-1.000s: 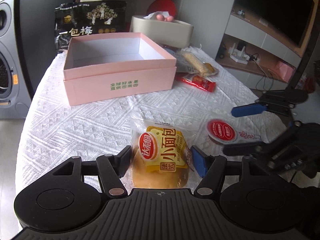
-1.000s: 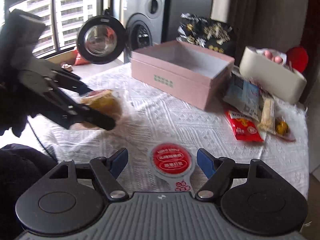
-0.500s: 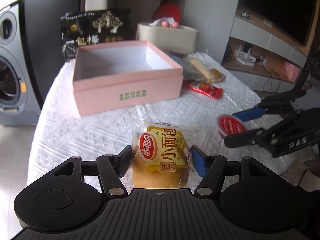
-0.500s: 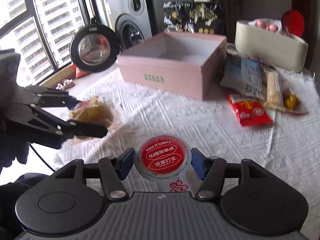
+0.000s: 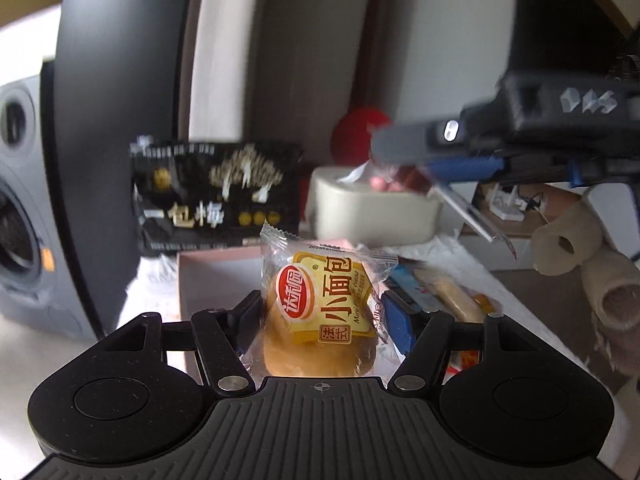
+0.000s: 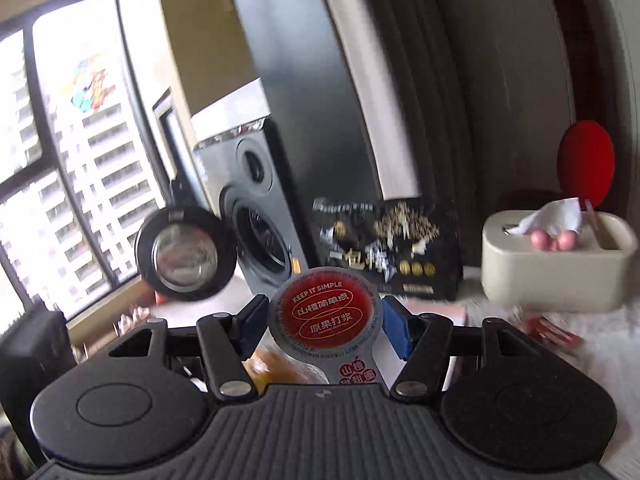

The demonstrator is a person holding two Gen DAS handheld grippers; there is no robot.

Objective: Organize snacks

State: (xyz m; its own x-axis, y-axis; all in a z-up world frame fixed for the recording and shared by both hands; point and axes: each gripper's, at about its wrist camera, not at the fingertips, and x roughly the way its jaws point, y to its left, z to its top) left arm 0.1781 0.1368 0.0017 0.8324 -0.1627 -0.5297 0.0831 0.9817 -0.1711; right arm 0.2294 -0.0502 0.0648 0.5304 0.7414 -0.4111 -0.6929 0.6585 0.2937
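With our left hand-held gripper (image 5: 320,322) pinching the bread packet (image 5: 320,312) and our right (image 6: 324,326) the jelly cup (image 6: 325,314), we should lower both level into the pink box (image 5: 218,280); releasing only once inside.

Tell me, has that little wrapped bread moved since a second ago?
Yes. The wrapped bread, clamped in the left gripper, was on the tablecloth short of the pink box; now it is lifted, up against the box's opening.
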